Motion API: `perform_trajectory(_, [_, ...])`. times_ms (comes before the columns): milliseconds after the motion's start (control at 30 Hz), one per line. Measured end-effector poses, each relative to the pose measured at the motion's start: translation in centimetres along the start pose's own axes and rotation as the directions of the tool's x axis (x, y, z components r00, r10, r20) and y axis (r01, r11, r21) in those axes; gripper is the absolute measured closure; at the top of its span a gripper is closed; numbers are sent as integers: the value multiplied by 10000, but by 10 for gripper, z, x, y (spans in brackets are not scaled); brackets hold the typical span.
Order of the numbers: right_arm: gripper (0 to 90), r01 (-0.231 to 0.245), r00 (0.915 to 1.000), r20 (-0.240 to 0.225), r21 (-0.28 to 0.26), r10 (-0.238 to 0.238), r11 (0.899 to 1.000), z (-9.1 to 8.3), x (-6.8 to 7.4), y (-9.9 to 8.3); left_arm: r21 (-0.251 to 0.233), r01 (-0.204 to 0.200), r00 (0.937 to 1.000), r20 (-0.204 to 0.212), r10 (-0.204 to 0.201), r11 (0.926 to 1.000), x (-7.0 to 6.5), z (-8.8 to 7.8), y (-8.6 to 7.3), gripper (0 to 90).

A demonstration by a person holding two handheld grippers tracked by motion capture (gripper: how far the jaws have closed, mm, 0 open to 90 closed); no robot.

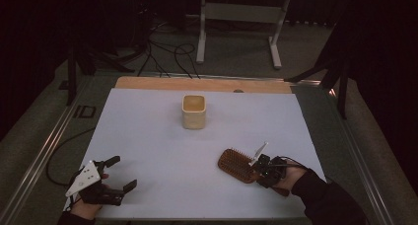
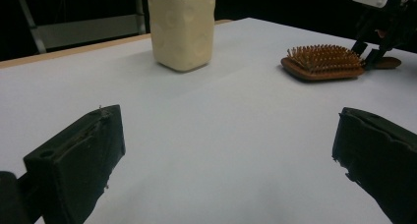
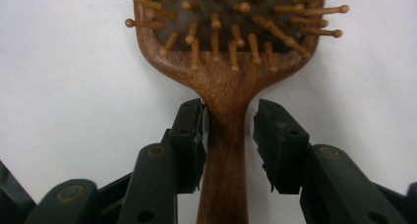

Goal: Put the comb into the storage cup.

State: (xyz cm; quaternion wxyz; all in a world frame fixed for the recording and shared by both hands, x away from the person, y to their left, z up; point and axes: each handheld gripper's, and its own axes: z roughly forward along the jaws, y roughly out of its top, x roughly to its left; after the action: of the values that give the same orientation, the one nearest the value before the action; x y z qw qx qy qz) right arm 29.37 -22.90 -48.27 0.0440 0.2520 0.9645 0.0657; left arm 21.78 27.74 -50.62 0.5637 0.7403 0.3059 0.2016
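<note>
Hairbrush (image 1: 237,164): one, wooden, lying bristles-up on the white table (image 1: 162,151), at the near right part of it. Count of loose items on the table: one hairbrush, one cream cup (image 1: 193,111). The cup stood upright toward the far middle of the table, well apart from the hairbrush.

Right hand-held gripper (image 1: 260,167): positioned at the hairbrush's handle. In the right gripper view the handle (image 3: 223,150) ran between the two black jaws; the left jaw sat against or just beside the handle, the right jaw stood a little off it with a visible gap. Jaws therefore not closed on the handle, slightly open around it.

Left hand-held gripper (image 1: 121,173): at the near left corner of the table, jaws spread wide with nothing between them. In the left gripper view both jaws framed bare table, with the cup (image 2: 182,30) and the hairbrush (image 2: 322,62) beyond.

Writing: no brand or label could be read on the cup or the hairbrush. Dark markings on the floor strip left of the table were too blurred to read with confidence.
</note>
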Motion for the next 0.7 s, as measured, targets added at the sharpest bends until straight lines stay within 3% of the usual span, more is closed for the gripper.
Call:
perform_trajectory(467, [698,-434,9989,-151,459,441,9980,5,-1,6,15,33,10000,46,-33,10000,0,0,0,1])
perform_trajectory(600, [720,-162,9998,-138,438,169,9989,5,0,6,28,39,10000,70,-39,10000,0,0,-1,1])
perform_trajectory(700, [726,-257,9997,-3,430,257,9987,5,2,5,31,50,10000,69,-50,10000,0,0,-1,1])
